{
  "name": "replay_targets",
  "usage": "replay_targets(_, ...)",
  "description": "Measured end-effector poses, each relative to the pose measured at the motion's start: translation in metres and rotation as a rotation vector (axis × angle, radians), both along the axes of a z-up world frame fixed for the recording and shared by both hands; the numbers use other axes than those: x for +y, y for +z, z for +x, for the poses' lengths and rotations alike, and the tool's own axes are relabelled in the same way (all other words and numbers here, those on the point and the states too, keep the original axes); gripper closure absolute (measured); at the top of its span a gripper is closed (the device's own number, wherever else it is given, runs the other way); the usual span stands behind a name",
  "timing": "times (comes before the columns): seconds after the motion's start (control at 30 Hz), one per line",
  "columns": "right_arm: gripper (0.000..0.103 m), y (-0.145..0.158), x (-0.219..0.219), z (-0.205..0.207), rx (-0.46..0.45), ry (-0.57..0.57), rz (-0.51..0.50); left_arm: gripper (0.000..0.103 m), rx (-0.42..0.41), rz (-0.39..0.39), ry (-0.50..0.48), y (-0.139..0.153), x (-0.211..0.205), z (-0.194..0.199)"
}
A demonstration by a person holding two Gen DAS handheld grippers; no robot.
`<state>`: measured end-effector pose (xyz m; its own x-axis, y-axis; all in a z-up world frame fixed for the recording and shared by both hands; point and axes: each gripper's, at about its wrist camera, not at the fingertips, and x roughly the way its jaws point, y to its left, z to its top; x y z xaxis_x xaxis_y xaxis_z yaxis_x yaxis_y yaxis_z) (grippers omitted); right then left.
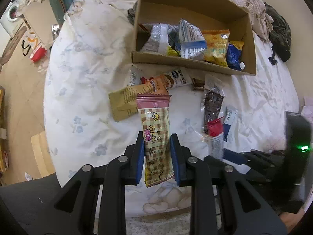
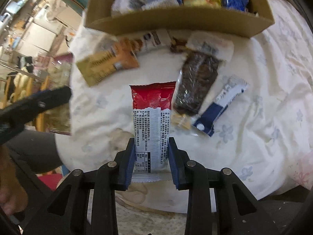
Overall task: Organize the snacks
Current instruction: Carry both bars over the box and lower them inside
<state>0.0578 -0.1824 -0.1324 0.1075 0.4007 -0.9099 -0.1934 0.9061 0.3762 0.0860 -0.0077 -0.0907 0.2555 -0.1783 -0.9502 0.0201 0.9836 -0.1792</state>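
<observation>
Floral bedsheet (image 1: pixel 82 62), pink-topped checkered snack bar (image 1: pixel 155 137)

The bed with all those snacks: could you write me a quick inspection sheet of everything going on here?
Surface: floral bedsheet, rumpled.
Job's things: cardboard box partly filled with packets; tan packet, dark bar, blue-and-white stick loose on the sheet.
Clutter: dark clothing beyond the box.
Grippers: left hand-held gripper shut on pink checked bar; right hand-held gripper shut on red-and-white packet.
Cables: nothing seen.
Surroundings: washing machine, floor bags.
</observation>
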Motion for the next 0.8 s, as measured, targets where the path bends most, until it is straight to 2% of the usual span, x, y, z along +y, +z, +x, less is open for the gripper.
replay_targets(0.2,0.07,0.05,-0.023,-0.002,-0.208,-0.108,0.117,0.082,-0.05,-0.015,0.06,0.008,0.012,0.0)
replay_targets(0.3,0.07,0.07,-0.032,0.0,-0.304,-0.148,0.141,0.082,-0.092,0.035,0.071,0.012,0.012,0.001)
replay_targets(0.37,0.07,0.076,-0.035,0.002,-0.333,-0.165,0.15,0.082,-0.105,0.05,0.085,0.012,0.014,0.003)
replay_targets(0.57,0.07,0.089,-0.045,0.014,-0.368,-0.233,0.168,0.082,-0.159,0.017,0.117,0.022,0.021,0.004)
replay_targets(0.63,0.07,0.101,-0.057,0.017,-0.382,-0.273,0.23,0.082,-0.169,-0.011,0.107,0.033,0.023,0.007)
replay_targets(0.7,0.07,0.114,-0.058,0.029,-0.395,-0.28,0.246,0.082,-0.183,-0.052,0.103,0.049,0.026,0.014)
replay_targets(0.8,0.07,0.13,-0.062,0.051,-0.418,-0.276,0.242,0.082,-0.255,-0.01,0.044,0.08,0.018,0.034)
